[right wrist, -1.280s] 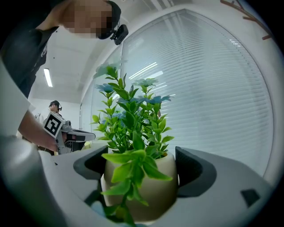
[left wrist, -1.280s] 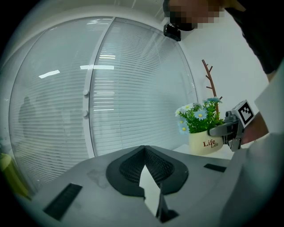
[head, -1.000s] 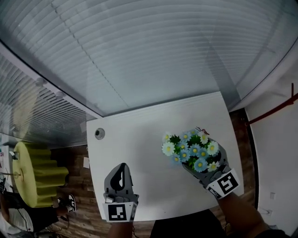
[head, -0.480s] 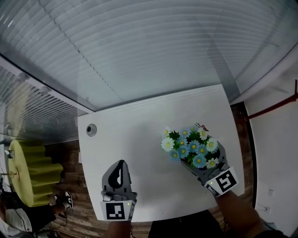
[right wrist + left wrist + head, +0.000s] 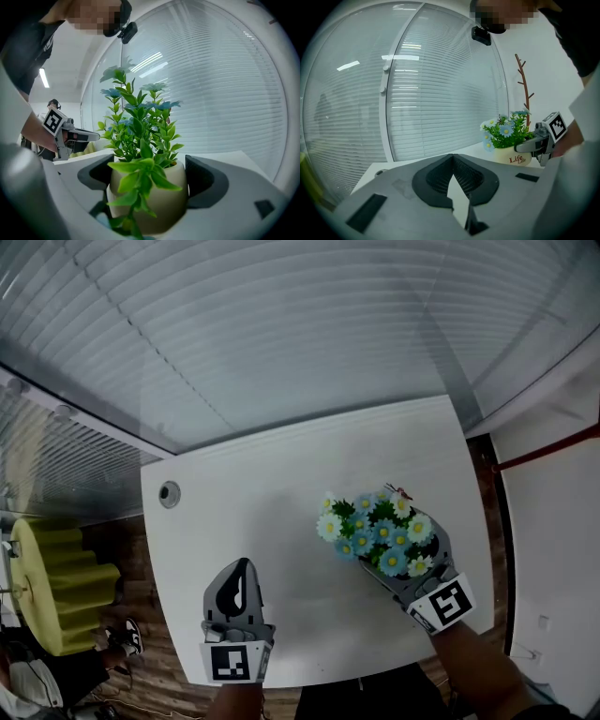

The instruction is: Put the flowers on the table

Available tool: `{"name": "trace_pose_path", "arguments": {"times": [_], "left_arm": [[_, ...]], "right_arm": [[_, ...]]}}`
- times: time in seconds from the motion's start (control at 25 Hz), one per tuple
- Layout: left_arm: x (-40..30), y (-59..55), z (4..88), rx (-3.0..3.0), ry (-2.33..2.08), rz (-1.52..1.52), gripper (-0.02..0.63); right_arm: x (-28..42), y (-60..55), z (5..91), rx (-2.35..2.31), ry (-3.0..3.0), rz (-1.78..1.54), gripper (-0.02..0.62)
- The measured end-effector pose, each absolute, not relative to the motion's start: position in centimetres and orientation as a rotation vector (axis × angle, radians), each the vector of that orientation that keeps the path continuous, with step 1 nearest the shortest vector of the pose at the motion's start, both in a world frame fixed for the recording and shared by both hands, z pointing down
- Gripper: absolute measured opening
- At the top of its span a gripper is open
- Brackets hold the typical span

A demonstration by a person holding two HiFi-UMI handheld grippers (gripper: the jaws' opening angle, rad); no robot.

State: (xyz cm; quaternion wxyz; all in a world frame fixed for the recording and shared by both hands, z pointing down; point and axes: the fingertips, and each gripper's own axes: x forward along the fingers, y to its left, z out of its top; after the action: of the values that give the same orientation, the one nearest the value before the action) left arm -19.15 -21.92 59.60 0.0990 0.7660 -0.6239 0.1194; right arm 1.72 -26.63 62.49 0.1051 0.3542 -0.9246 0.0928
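A cream pot of blue and white artificial flowers (image 5: 375, 529) is over the right part of the white table (image 5: 281, 474). My right gripper (image 5: 392, 561) is shut on it, a jaw against each side of the pot (image 5: 154, 197). In the left gripper view the pot (image 5: 513, 158) is low over the tabletop; I cannot tell whether it touches. My left gripper (image 5: 241, 566) hovers near the table's front edge, left of the pot. It is shut and holds nothing, its tips meeting (image 5: 452, 157).
A round cable hole (image 5: 170, 493) sits at the table's far left corner. Window blinds (image 5: 281, 324) run behind the table. A yellow-green ribbed object (image 5: 56, 582) stands on the wooden floor at the left. A thin red-brown branch stand (image 5: 524, 89) rises behind the flowers.
The right gripper has carried the flower pot slightly left, farther in from the table's right edge. The left gripper has hardly moved. The head view has shifted a little.
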Motion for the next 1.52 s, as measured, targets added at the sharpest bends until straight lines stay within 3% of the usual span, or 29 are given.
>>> {"name": "trace_pose_path", "arguments": {"times": [1.52], "left_arm": [[-22.4, -19.8, 57.7, 2.215, -1.943, 0.343, 0.005]], "right_arm": [[0.1, -24.4, 65.5, 1.024, -2.681, 0.221, 0.494]]}}
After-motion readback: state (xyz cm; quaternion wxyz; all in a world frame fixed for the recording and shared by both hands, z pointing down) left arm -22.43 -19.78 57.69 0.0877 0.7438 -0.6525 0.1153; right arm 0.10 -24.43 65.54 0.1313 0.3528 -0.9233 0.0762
